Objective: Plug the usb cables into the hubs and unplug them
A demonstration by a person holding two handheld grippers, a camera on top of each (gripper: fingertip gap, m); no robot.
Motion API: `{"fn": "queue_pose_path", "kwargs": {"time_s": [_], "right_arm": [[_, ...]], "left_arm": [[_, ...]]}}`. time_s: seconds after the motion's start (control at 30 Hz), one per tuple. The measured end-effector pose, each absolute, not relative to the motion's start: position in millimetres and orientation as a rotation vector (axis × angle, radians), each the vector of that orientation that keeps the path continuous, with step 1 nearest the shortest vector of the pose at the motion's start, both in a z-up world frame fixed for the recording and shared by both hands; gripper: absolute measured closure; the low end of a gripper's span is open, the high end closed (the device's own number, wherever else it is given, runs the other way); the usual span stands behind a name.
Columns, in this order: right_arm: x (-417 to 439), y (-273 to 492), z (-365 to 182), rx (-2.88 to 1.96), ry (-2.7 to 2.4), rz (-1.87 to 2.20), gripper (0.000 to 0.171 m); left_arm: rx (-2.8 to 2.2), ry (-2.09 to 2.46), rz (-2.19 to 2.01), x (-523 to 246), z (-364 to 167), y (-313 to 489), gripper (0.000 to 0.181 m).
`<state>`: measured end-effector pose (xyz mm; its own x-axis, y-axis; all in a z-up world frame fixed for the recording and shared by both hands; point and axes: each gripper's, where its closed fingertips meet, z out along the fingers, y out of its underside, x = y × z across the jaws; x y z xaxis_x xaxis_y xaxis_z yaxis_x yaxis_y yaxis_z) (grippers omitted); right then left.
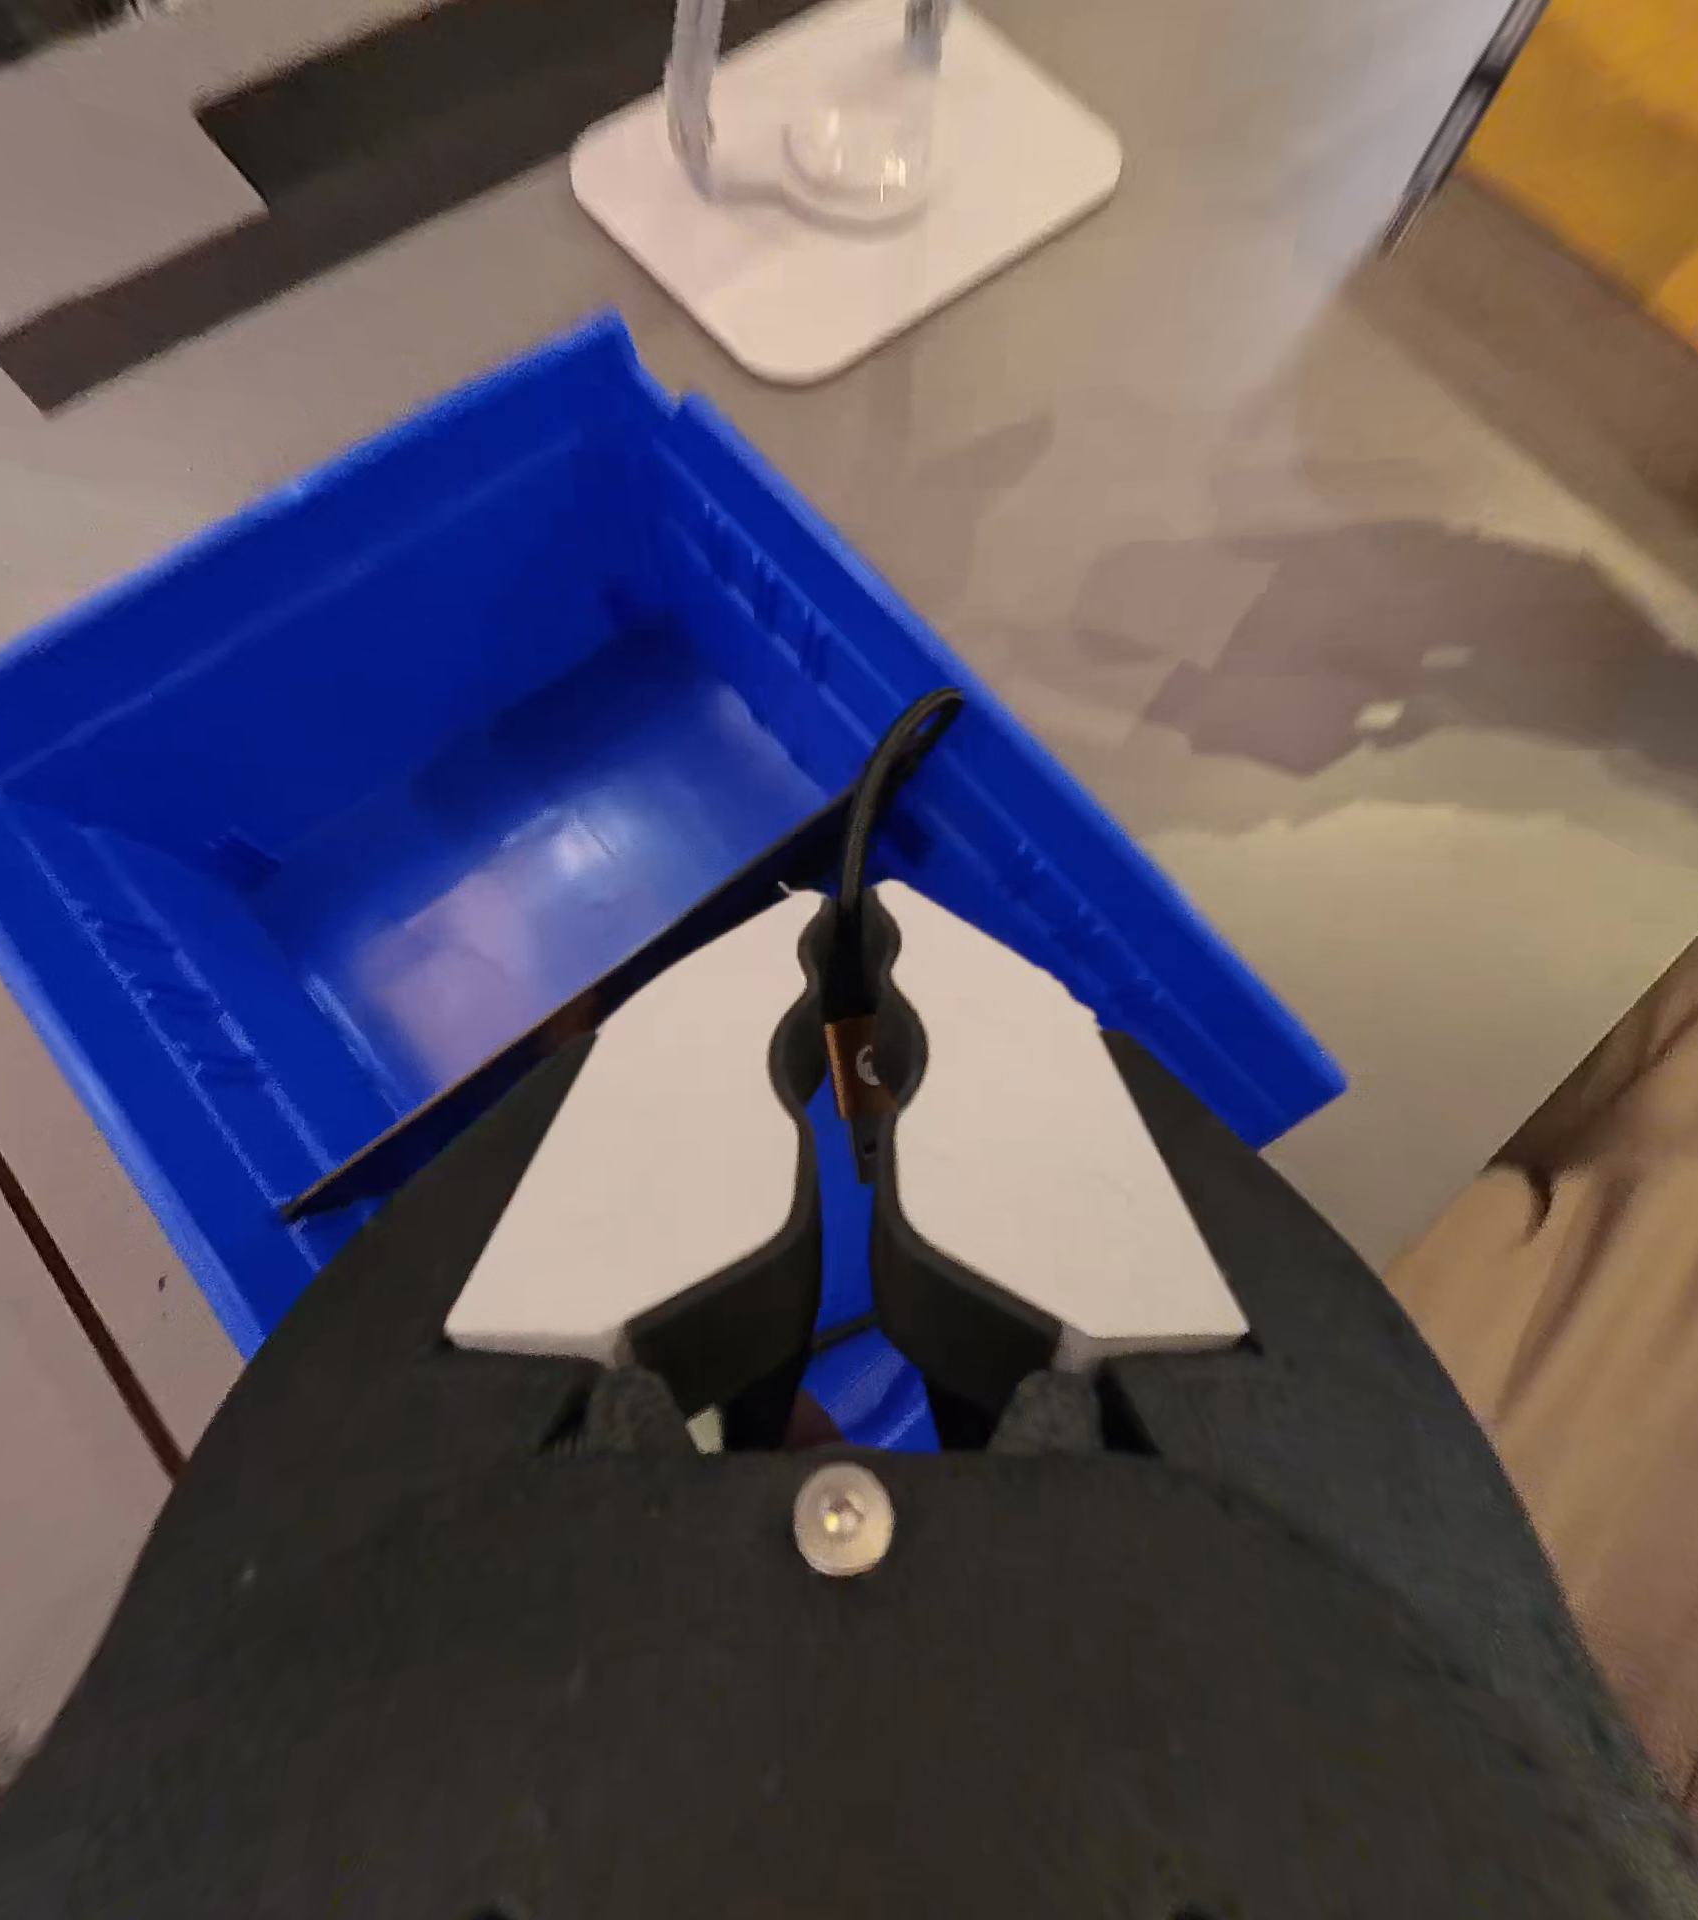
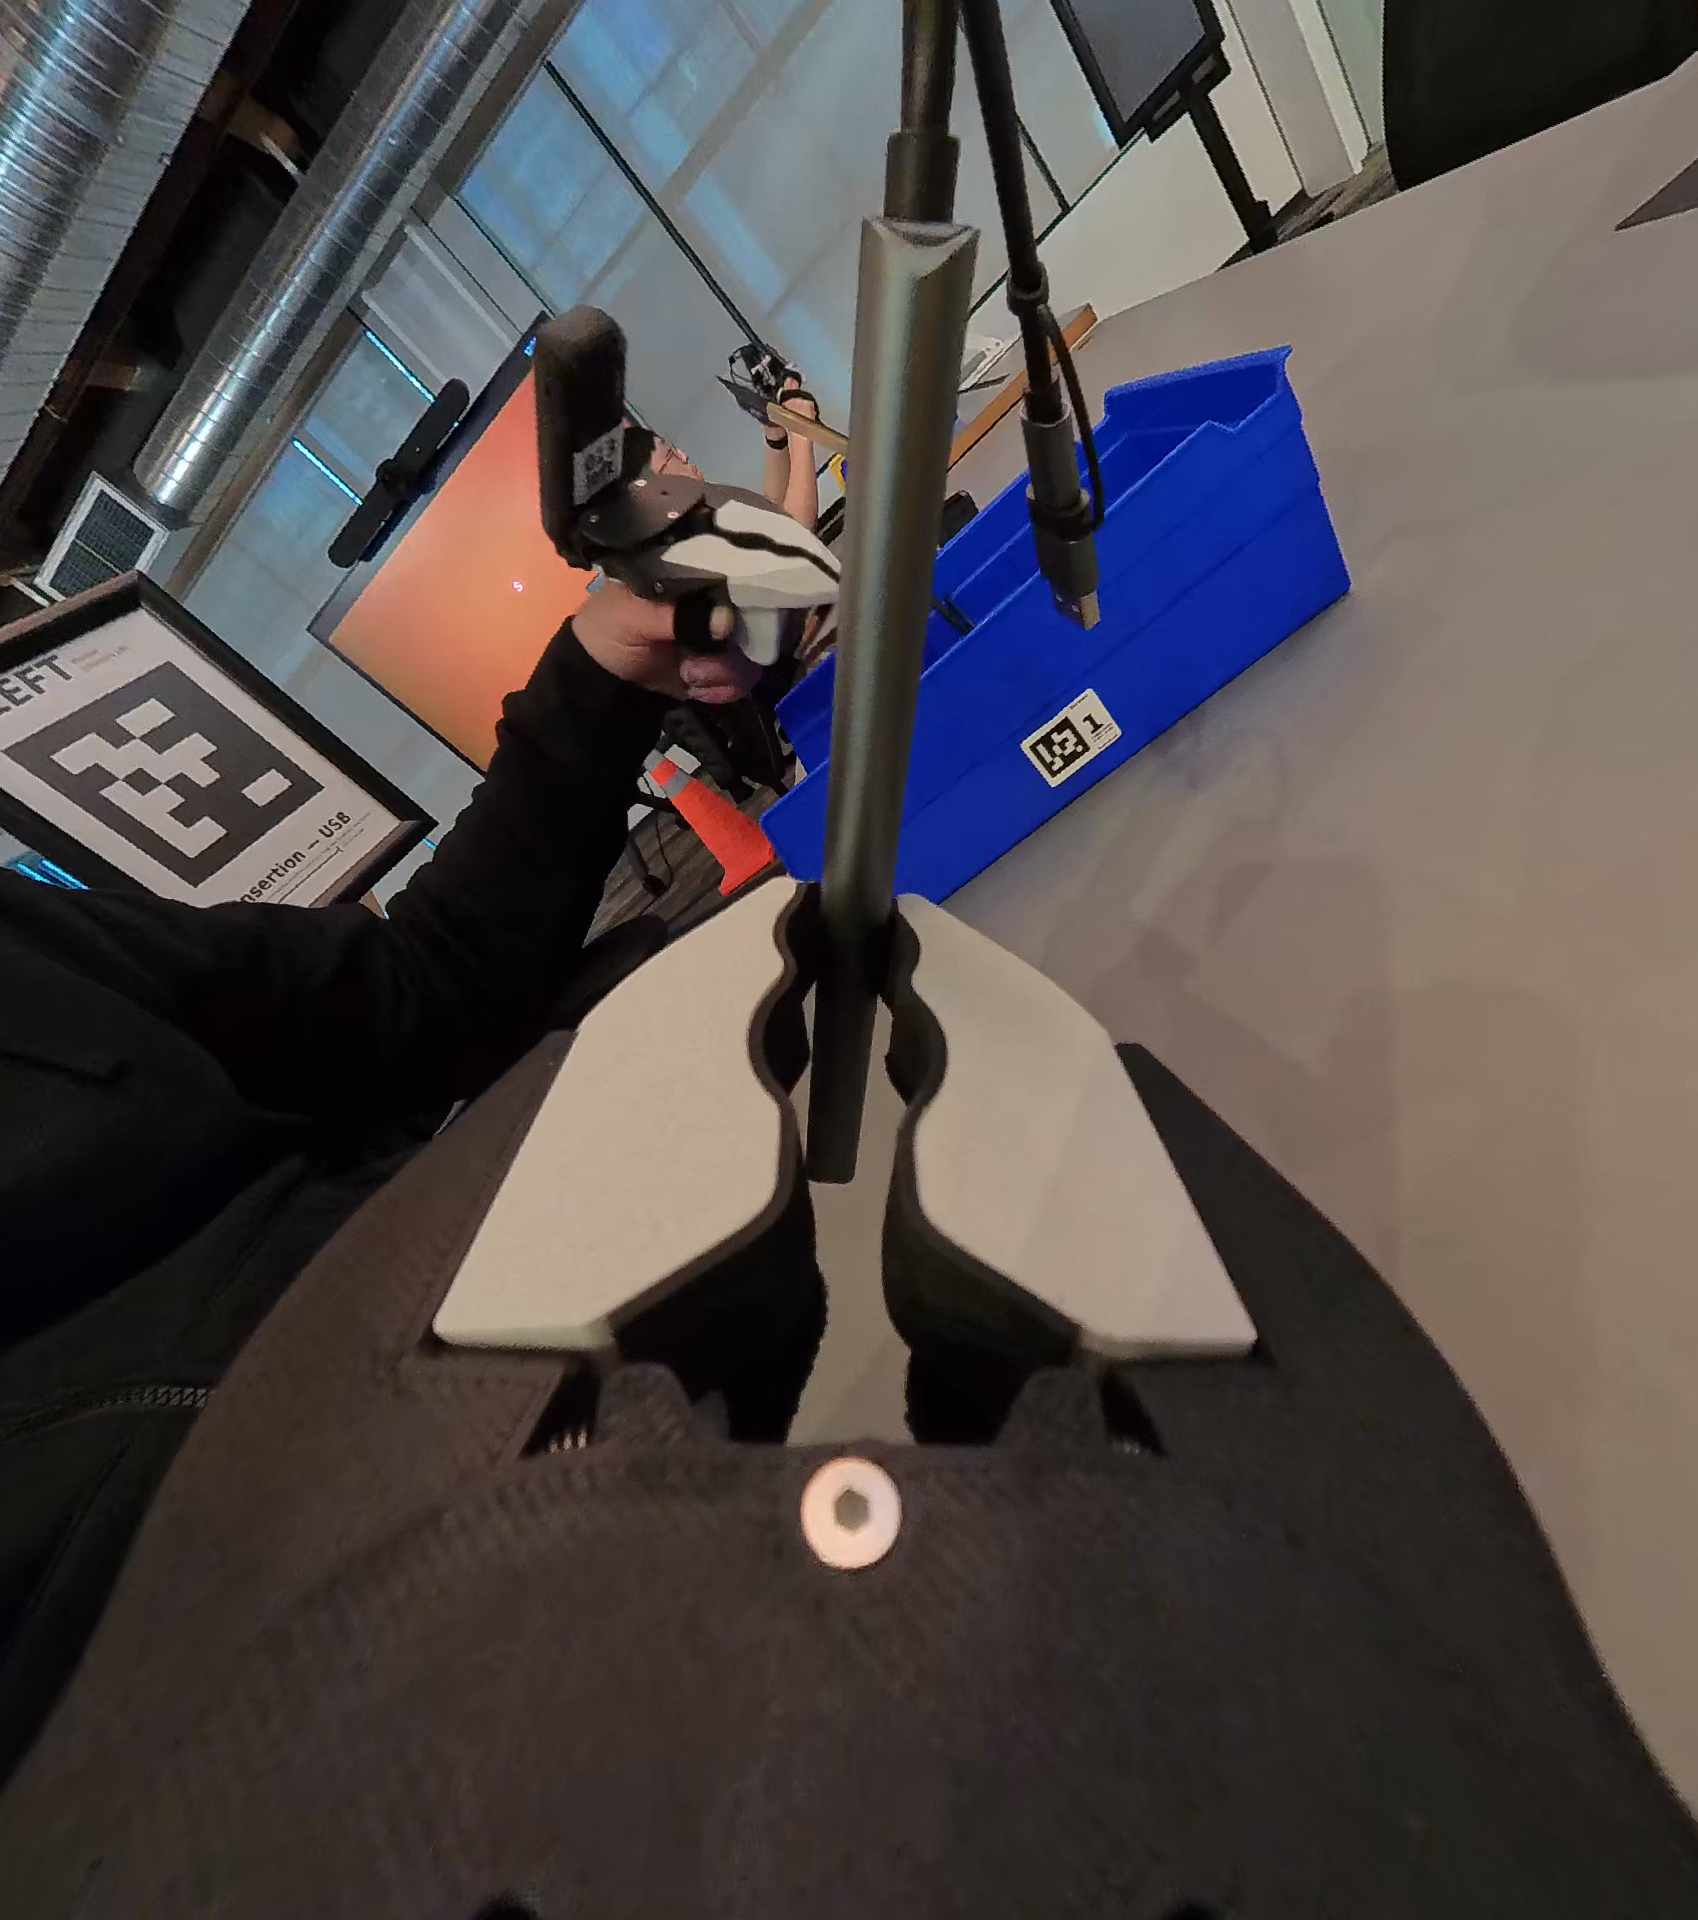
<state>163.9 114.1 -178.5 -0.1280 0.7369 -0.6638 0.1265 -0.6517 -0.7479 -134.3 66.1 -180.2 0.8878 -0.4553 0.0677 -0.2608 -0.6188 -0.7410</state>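
Blue bin (image 1: 471, 665) under left cable (image 1: 860, 1049), white stand base (image 1: 845, 208) behind

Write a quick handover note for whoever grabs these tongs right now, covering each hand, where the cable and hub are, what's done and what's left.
Left tongs: shut on the black USB cable just behind its plug, held above the blue bin, which looks empty.
Right tongs: shut on the grey USB hub, held upright over the table; the hub's own cable plug dangles beside it.
Done: both parts picked up. The cable is not in the hub.
Left: bring cable and hub together, plug in, unplug. How many earlier cycles were done cannot be told.
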Motion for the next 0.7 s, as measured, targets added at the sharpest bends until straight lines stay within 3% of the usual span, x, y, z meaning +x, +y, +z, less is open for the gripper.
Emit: {"fn": "queue_pose_path", "kwargs": {"time_s": [0.03, 0.4, 0.7], "right_arm": [[164, 114, -179, -1.704, -0.959, 1.830, 0.161], [167, 118, -176, -1.693, -0.945, 1.814, 0.161], [171, 123, -175, -1.691, -0.926, 1.786, 0.161]], "left_arm": [[-2.233, 0.493, -0.339, -130, -171, 67, 0.176], [-1.963, 0.393, -0.471, -53, -114, 90, 0.177], [-2.025, 0.394, -0.660, 50, -159, 105, 0.177]]}}
